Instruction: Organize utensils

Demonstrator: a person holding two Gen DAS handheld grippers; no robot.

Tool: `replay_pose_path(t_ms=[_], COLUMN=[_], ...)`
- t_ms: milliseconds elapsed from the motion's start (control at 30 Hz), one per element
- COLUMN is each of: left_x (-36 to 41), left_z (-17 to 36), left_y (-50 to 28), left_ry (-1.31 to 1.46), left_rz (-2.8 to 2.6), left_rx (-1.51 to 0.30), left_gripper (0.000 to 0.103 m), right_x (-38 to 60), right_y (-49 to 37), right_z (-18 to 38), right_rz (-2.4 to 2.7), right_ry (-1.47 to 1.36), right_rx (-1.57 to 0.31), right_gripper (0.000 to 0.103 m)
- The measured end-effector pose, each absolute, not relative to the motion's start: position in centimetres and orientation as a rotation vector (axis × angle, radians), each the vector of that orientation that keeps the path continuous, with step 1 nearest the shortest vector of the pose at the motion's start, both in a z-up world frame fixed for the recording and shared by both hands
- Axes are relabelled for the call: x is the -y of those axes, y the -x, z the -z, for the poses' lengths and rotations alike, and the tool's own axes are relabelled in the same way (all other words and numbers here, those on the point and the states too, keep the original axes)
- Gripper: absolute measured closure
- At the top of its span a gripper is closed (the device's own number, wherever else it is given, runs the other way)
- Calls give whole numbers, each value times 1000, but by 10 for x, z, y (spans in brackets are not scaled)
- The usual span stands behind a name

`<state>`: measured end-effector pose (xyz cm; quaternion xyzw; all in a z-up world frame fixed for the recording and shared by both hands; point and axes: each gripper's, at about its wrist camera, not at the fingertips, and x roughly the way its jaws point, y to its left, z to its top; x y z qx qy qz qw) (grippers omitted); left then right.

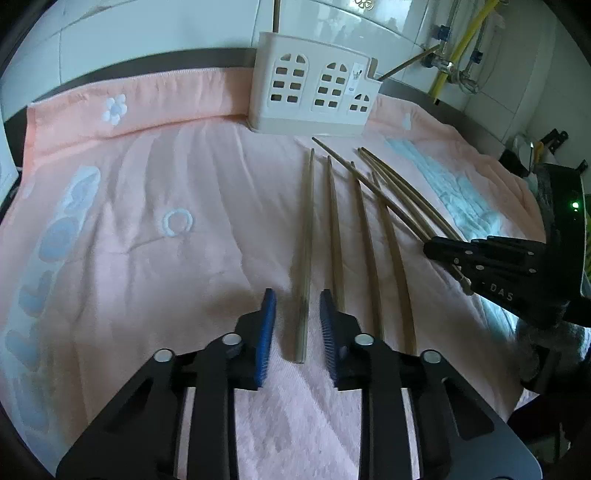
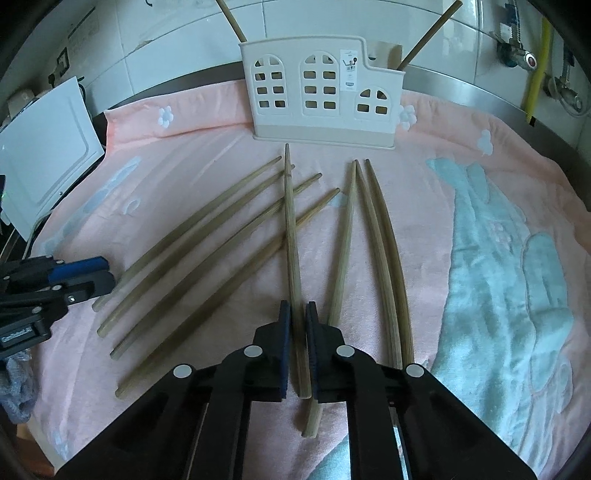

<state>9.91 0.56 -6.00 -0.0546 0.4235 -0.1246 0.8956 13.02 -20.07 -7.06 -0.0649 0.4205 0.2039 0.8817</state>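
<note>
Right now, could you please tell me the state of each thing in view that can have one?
Right gripper: shut on one chopstick, which crosses the others.
Left gripper: open, pads either side of the leftmost chopstick, not pressing it.
Other chopsticks: lying loose on the pink towel.
Utensil holder: upright at the towel's far edge, two chopsticks already standing in it.

Both my grippers are angled down, fingers pointing away from me. My left gripper (image 1: 297,299) sits low with its blue pads (image 1: 269,317) a little apart, a clear gap on each side of what lies between them, so nothing is pinched. My right gripper (image 2: 298,310) has its jaws squeezed tight, pads pressing from both sides.
</note>
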Motion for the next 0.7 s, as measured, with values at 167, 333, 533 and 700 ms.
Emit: replay_pose_path(t_ms=[167,333,533,700], left_x=[-3,3,7,16], left_z=[65,68,69,69], left_y=[-105,-109,-111,-111], left_ry=[106,89,67,7], left_rz=[260,254,239,203], left_rx=[-889,-899,-899,-893], left_gripper=[87,87,87,94], right_x=[203,206,211,214], right_y=[-129,-125,-119,-116], right_z=[70,63,40,18], right_rz=[-424,-422,-426,-434], right_ry=[125,108,82,57], right_rx=[-865,-846,-784,-730], right_gripper=[96,96,96,96])
